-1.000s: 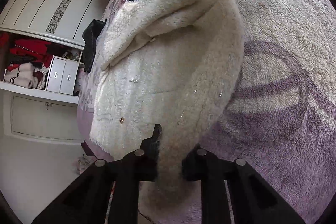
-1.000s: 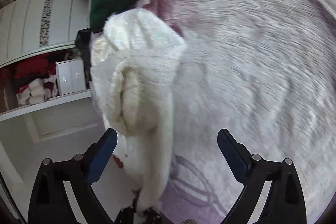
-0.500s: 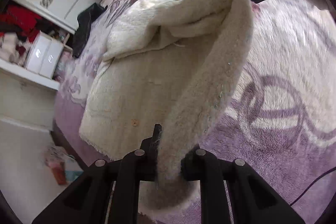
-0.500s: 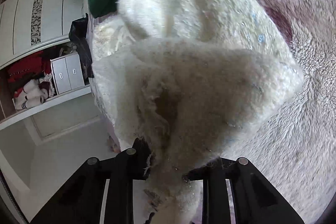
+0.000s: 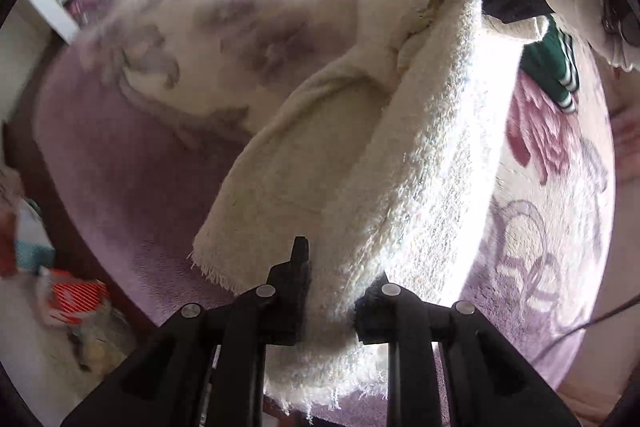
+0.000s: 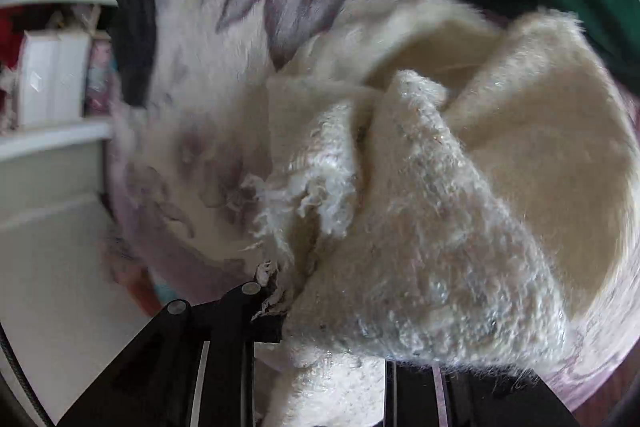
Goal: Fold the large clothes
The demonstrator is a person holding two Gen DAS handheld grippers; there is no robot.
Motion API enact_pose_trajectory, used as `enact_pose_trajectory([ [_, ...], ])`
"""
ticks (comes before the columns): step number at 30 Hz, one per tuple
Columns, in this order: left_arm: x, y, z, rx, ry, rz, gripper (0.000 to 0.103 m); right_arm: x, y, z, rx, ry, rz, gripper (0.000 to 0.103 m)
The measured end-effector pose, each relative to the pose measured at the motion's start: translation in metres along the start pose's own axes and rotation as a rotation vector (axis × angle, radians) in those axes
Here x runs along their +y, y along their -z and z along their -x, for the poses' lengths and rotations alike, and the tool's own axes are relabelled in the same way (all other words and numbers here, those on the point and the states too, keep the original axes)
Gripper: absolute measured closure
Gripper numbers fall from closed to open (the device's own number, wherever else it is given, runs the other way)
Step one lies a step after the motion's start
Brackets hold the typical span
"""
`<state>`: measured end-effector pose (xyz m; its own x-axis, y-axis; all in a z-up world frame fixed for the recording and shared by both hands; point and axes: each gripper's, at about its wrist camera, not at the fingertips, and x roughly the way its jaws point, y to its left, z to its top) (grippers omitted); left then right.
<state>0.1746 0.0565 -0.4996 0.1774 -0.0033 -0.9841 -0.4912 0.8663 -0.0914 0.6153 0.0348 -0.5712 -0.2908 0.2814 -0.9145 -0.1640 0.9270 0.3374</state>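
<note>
A cream, fluffy fleece garment [image 5: 420, 155] hangs stretched above a purple-flowered plush bed cover [image 5: 132, 163], lifted at two edges from six o'clock up toward one o'clock in the left wrist view. Its smoother inner face sags between; the frayed hem [image 5: 212, 271] dangles at seven o'clock. It bunches in folds [image 6: 420, 187], perhaps a sleeve.

- The left gripper [image 5: 332, 301] is pointed straight down; its jaws are opening, with cream fabric [image 5: 400, 163] pinched between them
- The right gripper [image 6: 332, 323] is angled steeply down, clamped on the same fabric, and is seen top right in the left wrist view
</note>
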Motion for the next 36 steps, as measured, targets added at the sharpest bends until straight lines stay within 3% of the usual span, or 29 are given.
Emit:
enact_pose_trajectory([
  [2,0.042,-0.005,-0.027,0.061,0.073,0.064,0.077,0.020,-0.011,-0.033,0.034,0.078,0.023,0.076],
  [4,0.081,-0.004,-0.044,0.100,0.101,0.123,0.068,0.030,-0.018,-0.048,0.037,0.078,-0.018,0.064],
  [6,0.109,0.003,-0.049,0.105,0.153,0.185,0.039,0.033,-0.021,-0.052,0.050,0.029,-0.059,0.038],
  [7,0.130,0.007,-0.050,0.111,0.192,0.240,0.019,0.028,-0.018,-0.052,0.050,-0.026,-0.066,0.029],
  [8,0.141,0.011,-0.049,0.110,0.227,0.274,0.018,0.028,-0.019,-0.050,0.052,-0.082,-0.071,0.022],
  [9,0.153,0.015,-0.048,0.108,0.278,0.311,0.018,0.026,-0.016,-0.044,0.060,-0.136,-0.069,0.021],
  [12,0.165,0.023,-0.047,0.117,0.326,0.380,0.018,0.007,-0.005,-0.015,0.050,-0.289,-0.084,0.021],
  [14,0.164,0.020,-0.046,0.107,0.353,0.420,0.018,-0.014,0.005,0.010,0.010,-0.327,-0.107,0.021],
  [16,0.150,0.010,-0.047,0.097,0.353,0.372,0.018,-0.042,0.013,0.036,-0.061,-0.299,-0.141,0.021],
  [18,0.141,0.001,-0.049,0.080,0.325,0.321,0.020,-0.063,0.015,0.050,-0.130,-0.278,-0.164,0.026],
  [19,0.134,-0.008,-0.051,0.062,0.307,0.297,0.039,-0.068,0.014,0.051,-0.135,-0.277,-0.165,0.030],
  [20,0.129,-0.011,-0.054,0.052,0.297,0.279,0.087,-0.076,0.009,0.045,-0.126,-0.278,-0.169,0.044],
  [21,0.130,-0.017,-0.058,0.065,0.272,0.265,0.097,-0.078,0.003,0.037,-0.113,-0.282,-0.176,0.053],
  [24,0.140,-0.018,-0.068,0.060,0.218,0.259,0.097,-0.066,-0.026,0.004,-0.114,-0.293,-0.150,0.056],
  [27,0.142,-0.021,-0.077,0.091,0.211,0.265,0.097,-0.037,-0.060,-0.046,-0.107,-0.191,-0.078,0.055],
  [29,0.140,-0.028,-0.077,0.107,0.198,0.247,0.096,-0.037,-0.074,-0.070,-0.079,-0.177,-0.069,0.055],
  [32,0.134,-0.038,-0.074,0.134,0.167,0.220,0.096,-0.033,-0.075,-0.051,-0.044,-0.212,-0.023,0.049],
  [35,0.127,-0.038,-0.061,0.154,0.160,0.187,0.096,-0.047,-0.043,0.002,-0.072,-0.263,0.084,0.047],
  [36,0.127,-0.037,-0.055,0.162,0.166,0.184,0.096,-0.059,-0.024,0.018,-0.087,-0.268,0.090,0.038],
])
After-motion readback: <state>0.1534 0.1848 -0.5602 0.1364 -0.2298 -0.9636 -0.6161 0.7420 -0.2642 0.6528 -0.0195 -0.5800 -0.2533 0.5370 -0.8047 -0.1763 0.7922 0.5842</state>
